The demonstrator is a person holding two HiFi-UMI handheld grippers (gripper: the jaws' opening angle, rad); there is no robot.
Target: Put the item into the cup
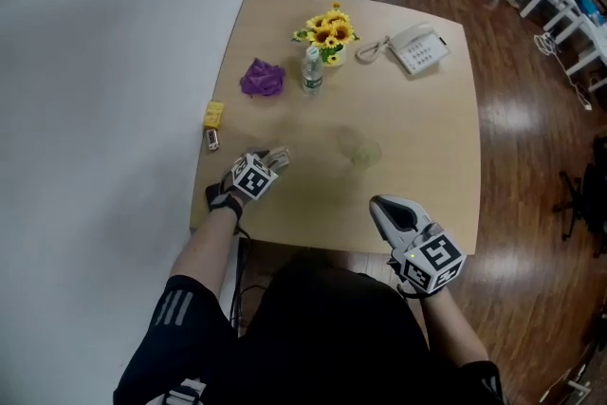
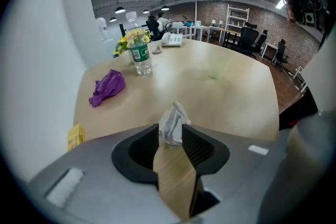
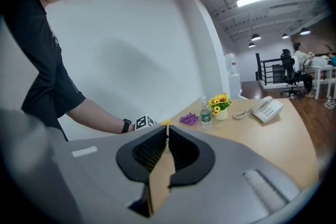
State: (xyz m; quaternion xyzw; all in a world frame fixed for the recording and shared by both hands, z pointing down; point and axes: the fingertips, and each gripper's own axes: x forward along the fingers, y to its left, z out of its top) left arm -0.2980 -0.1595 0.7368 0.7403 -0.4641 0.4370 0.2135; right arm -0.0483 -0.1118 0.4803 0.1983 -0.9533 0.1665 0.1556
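From the head view, the left gripper [image 1: 272,160] sits over the near left part of the table [image 1: 436,166] with a small pale paper wad [image 1: 282,153] at its tip; the cup [image 1: 361,150], clear and faint against the wood, stands to its right, near but apart from it; the right gripper [image 1: 381,203] hangs by the near edge, nearer than the cup; at the far side stand a bottle [image 1: 312,71], flowers [image 1: 327,31] and a phone [image 1: 418,48], with a purple cloth [image 1: 263,79] and a yellow box [image 1: 214,114] towards the left edge. From the left gripper view, the jaws are clamped on the paper wad, the pads pressing its lower part while its crumpled top sticks out beyond them; the cup shows far off and a little right. The wad looks very light, soft and easily crushed, rough enough not to slip; a gentle pinch across its middle, as it is held here, should do, though a loose fold might cling to a pad on release, and such a light, clear cup could probably tip if knocked. From the right gripper view, the jaws are drawn together with nothing between them; beyond them lie the far things on the table.
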